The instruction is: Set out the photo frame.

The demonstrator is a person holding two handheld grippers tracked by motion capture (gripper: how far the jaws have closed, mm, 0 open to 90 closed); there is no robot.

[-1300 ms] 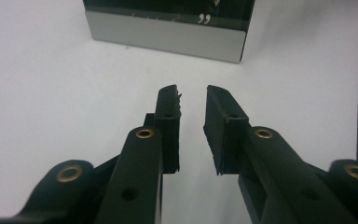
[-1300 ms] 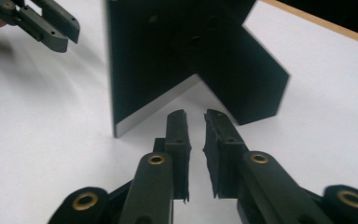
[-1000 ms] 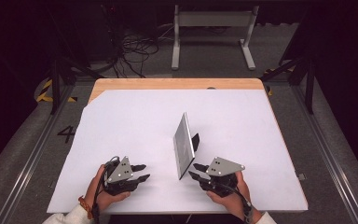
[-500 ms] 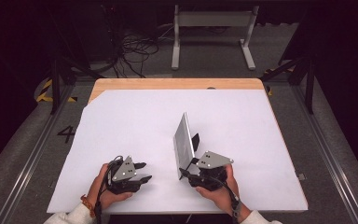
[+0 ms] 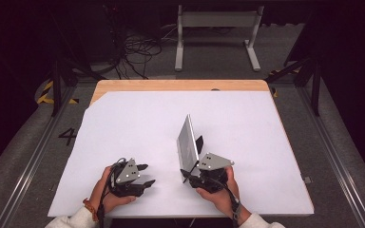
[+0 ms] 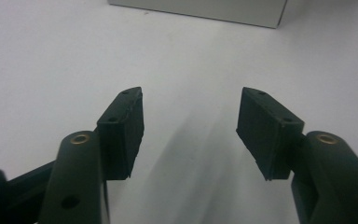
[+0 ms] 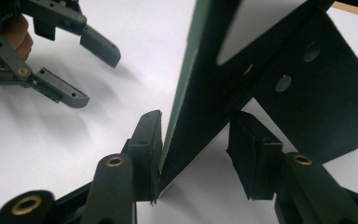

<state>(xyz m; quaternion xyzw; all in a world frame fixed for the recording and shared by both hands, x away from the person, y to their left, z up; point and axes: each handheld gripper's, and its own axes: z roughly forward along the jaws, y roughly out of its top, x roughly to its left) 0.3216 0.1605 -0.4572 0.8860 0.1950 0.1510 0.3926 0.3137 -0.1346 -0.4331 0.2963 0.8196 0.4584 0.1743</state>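
Right gripper view: my right gripper [image 7: 196, 156] straddles the stiff, thin panel's [image 7: 200, 88] lower corner, closing but not clamped — top-heavy, so grip low.

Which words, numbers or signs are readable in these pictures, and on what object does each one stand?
"4": painted in dark on the grey floor left of the table, at.
Nothing readable on the upright panel, its black stand or the grippers.
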